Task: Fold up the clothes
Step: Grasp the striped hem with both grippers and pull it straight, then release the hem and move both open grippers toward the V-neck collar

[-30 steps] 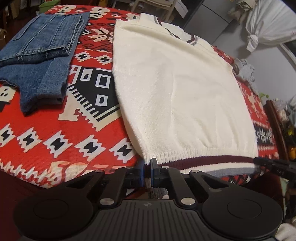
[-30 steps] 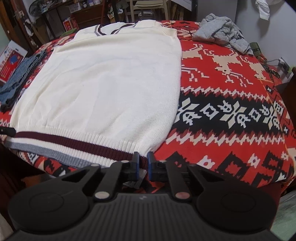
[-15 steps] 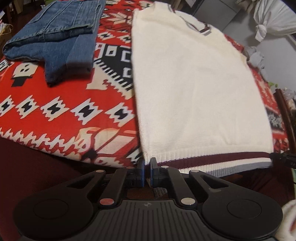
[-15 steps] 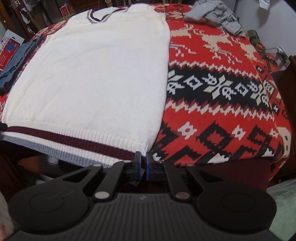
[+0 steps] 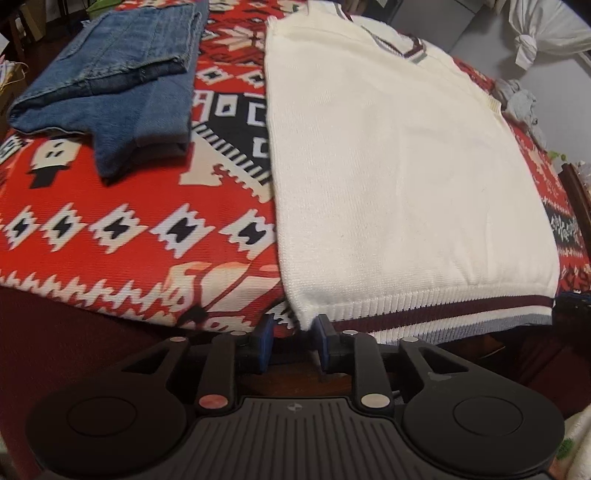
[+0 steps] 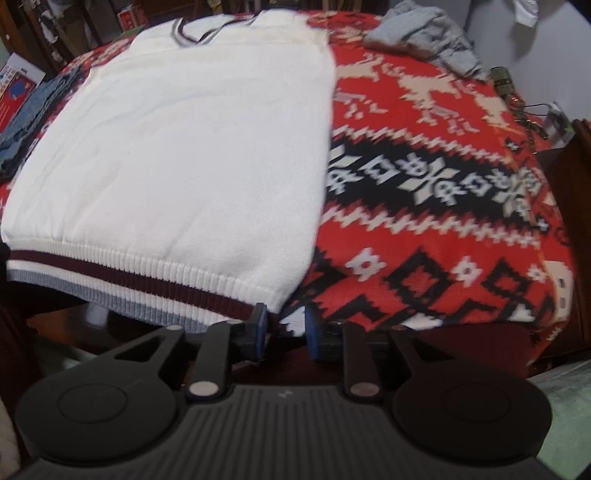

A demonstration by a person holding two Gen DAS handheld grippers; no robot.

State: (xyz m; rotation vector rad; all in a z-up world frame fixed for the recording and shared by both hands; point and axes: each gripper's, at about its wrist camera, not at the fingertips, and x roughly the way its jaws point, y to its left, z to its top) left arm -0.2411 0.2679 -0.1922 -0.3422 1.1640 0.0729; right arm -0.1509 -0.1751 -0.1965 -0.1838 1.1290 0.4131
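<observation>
A cream knit vest with a maroon and grey striped hem lies flat on the red patterned blanket, its V-neck at the far end and its hem hanging over the near table edge. My left gripper is open just below the hem's left corner, with nothing between its blue pads. At the hem's right corner my right gripper also stands open, its jaws apart and free of cloth.
Folded blue jeans lie on the blanket left of the vest. A crumpled grey garment sits at the far right corner. Dark wooden furniture stands beyond the blanket's right edge. A white tied bundle hangs at the back.
Both grippers were shut on the vest's hem corners and have now opened and let go. The hem rests over the near table edge.
</observation>
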